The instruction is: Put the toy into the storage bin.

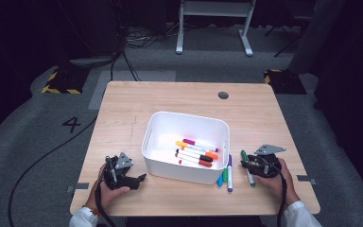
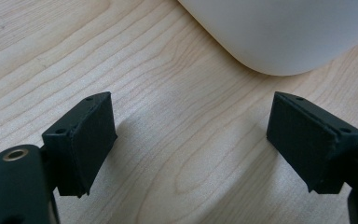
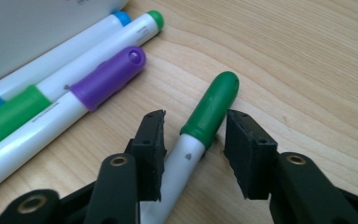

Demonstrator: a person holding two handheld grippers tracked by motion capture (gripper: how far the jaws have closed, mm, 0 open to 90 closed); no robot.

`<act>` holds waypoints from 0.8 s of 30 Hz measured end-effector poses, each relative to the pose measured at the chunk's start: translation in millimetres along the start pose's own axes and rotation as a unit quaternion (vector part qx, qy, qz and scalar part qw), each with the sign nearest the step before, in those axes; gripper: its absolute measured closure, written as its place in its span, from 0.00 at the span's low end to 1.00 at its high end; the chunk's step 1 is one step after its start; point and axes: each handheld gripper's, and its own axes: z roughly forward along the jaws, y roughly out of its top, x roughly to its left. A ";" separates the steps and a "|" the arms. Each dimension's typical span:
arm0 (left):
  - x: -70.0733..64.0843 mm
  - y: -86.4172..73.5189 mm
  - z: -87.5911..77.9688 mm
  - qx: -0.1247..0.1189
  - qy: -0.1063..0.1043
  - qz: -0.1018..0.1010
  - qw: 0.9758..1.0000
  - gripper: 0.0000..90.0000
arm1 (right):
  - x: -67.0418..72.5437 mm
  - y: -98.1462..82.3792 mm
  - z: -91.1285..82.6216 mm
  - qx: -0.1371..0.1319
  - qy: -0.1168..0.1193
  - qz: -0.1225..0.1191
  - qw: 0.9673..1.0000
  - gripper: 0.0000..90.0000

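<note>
The right gripper is straddling a smooth white marker with a rounded dark-green cap on the pale wood-grain table — jaws narrowed, gaps showing either side. The marker's far end is hidden. Beyond, the left gripper is resting wide open beside a glossy white plastic bin.

Light: bright on the table, dark surround in the upper frame.
Shadows: soft, short.
Focus: bin slightly blurred.
</note>
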 end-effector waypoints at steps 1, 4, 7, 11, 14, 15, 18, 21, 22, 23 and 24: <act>0.0 0.0 0.0 0.000 0.000 0.000 1.000 0.17 | -1.1 0.2 0.8 -0.001 0.000 0.007 1.000 0.59; 0.0 0.0 0.0 0.000 0.000 0.000 1.000 0.17 | -2.7 1.3 3.1 -0.004 -0.004 0.021 1.000 0.59; 0.0 0.0 0.0 0.000 0.000 0.000 1.000 0.17 | -3.2 2.9 4.9 -0.006 -0.011 0.027 1.000 0.63; 0.0 0.0 0.0 0.000 0.000 0.001 1.000 0.17 | -5.2 3.4 5.5 -0.008 -0.016 0.033 0.999 0.74; 0.0 0.0 -0.1 0.000 0.001 0.001 1.000 0.17 | -8.6 2.0 5.1 -0.013 -0.017 0.035 0.999 0.82; -0.1 0.0 -0.2 0.001 0.001 0.001 1.000 0.17 | -9.6 1.3 4.7 -0.014 -0.015 0.036 0.999 0.82; 0.1 0.1 -0.2 0.000 0.001 0.002 1.000 0.17 | -10.4 0.7 4.3 -0.016 -0.013 0.034 0.999 0.83; 0.0 0.0 -0.1 0.001 0.000 0.001 1.000 0.17 | -10.6 -0.3 3.6 -0.018 -0.010 0.033 0.999 0.83; 0.0 0.0 -0.1 0.000 0.000 0.000 1.000 0.17 | -11.9 -1.1 2.8 -0.020 -0.006 0.029 0.999 0.83; 0.0 0.0 0.0 0.000 0.000 0.000 1.000 0.17 | -12.5 -1.5 1.2 -0.024 -0.003 0.032 0.999 0.83; 0.0 0.0 0.0 0.000 0.000 0.000 1.000 0.17 | -13.8 -1.8 -0.5 -0.032 -0.001 0.030 0.999 0.83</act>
